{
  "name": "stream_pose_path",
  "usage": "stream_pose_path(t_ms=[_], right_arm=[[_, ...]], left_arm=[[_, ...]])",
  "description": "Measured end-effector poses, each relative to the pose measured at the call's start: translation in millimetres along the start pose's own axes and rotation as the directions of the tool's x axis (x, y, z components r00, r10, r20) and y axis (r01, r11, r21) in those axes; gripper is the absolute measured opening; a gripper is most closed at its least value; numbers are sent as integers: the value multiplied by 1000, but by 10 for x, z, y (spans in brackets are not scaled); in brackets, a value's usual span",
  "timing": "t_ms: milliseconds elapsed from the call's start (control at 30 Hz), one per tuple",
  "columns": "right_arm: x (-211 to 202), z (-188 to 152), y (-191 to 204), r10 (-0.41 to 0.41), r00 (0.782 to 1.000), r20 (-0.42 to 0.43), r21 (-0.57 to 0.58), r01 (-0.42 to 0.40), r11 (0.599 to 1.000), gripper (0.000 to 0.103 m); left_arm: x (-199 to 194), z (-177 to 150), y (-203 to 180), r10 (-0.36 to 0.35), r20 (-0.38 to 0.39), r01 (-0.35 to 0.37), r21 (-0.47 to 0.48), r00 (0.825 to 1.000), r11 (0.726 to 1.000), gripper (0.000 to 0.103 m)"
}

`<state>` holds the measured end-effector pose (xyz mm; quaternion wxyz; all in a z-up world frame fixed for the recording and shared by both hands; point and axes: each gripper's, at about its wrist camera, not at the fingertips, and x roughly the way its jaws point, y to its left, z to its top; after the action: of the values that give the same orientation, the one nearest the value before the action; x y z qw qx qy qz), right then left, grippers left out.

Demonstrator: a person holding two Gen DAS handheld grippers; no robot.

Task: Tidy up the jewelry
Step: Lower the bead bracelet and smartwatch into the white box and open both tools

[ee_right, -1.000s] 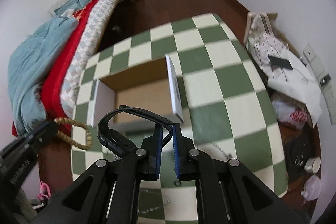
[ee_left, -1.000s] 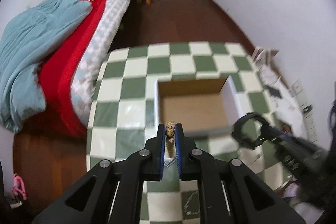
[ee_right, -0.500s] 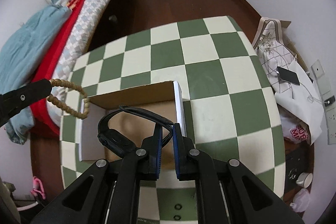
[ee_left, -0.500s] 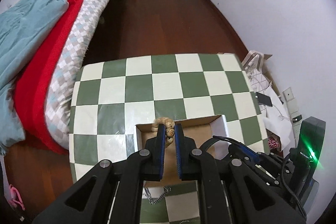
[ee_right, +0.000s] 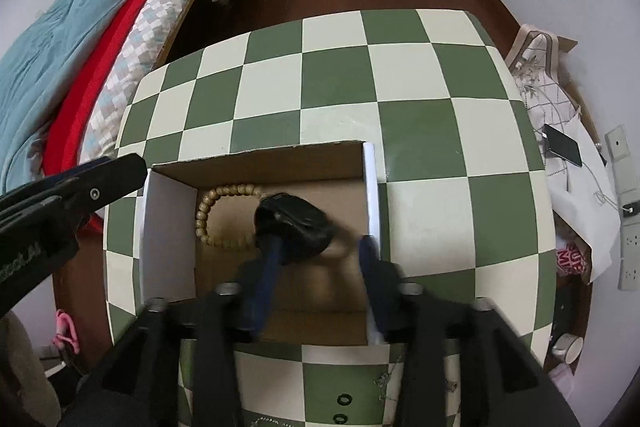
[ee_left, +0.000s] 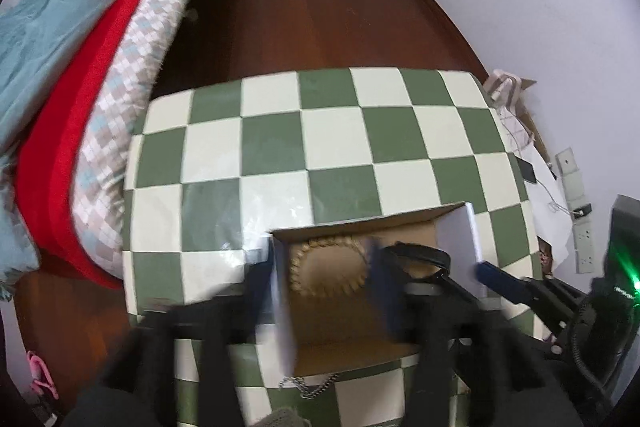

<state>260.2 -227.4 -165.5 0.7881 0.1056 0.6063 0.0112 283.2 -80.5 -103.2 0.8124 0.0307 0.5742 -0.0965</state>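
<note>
Two pieces of jewelry lie inside the open cardboard box with white side walls (ee_right: 168,227): a tan wooden bead bracelet (ee_right: 208,219) on the brown floor toward the box's left side, and a black wristwatch with a looped strap (ee_right: 294,223) just right of it, overlapping the bracelet's right edge. In the left wrist view the bracelet (ee_left: 326,267) shows as a full ring, with the watch strap (ee_left: 420,257) at its right. Both tools hang spread wide and grip nothing: the left tool (ee_left: 320,291) straddles the bracelet, and the right tool (ee_right: 320,279) straddles the watch, its fingers blurred.

Only the right wrist view shows two small dark rings (ee_right: 342,407) on the tabletop at lower centre; only the left wrist view shows a silver chain (ee_left: 308,385) beside the box's near wall. The box sits on a green-and-cream checkered tabletop (ee_right: 400,87). Beyond lie a dark wooden floor (ee_left: 320,7) and, at upper left, a bed with red and blue covers (ee_left: 60,67).
</note>
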Motion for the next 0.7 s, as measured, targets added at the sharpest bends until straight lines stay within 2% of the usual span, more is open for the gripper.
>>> stream_pose_path(t_ms=[33,100,167,200,267,400,433,700], right_arm=[[-24,-10,5,-2,1000,0,2,2,1000,54],[-84,-47,9,-30,1000,6,-7,30,1000,65],[-120,-81,15,-35,999,1,-11,35,999,78],[-127,-91,21,-42,999,-1,-15,42,999,82],[-143,-143,61,-78,997,0,-41,78,996,96],[-125,-253,130,-114,993,-1,-75,114,991,99],[-125,-290,131,-120,993,1,-73,120,990,103],[-180,-437,107,-162,986,33,-69,164,984,103]], left_arm=[[-31,-9,20,9,15,-9,-4,1000,1000,90],[-95,-41,65,42,41,-42,-8,998,999,91],[-130,-79,98,76,52,-76,-12,996,997,102],[-156,-116,117,99,68,-99,-13,993,995,103],[-195,-188,137,134,100,-133,-13,986,991,103],[-234,-377,178,183,129,-182,-17,975,983,103],[-234,-415,193,192,128,-191,-23,973,981,103],[-309,-681,299,229,138,-222,-62,964,973,103]])
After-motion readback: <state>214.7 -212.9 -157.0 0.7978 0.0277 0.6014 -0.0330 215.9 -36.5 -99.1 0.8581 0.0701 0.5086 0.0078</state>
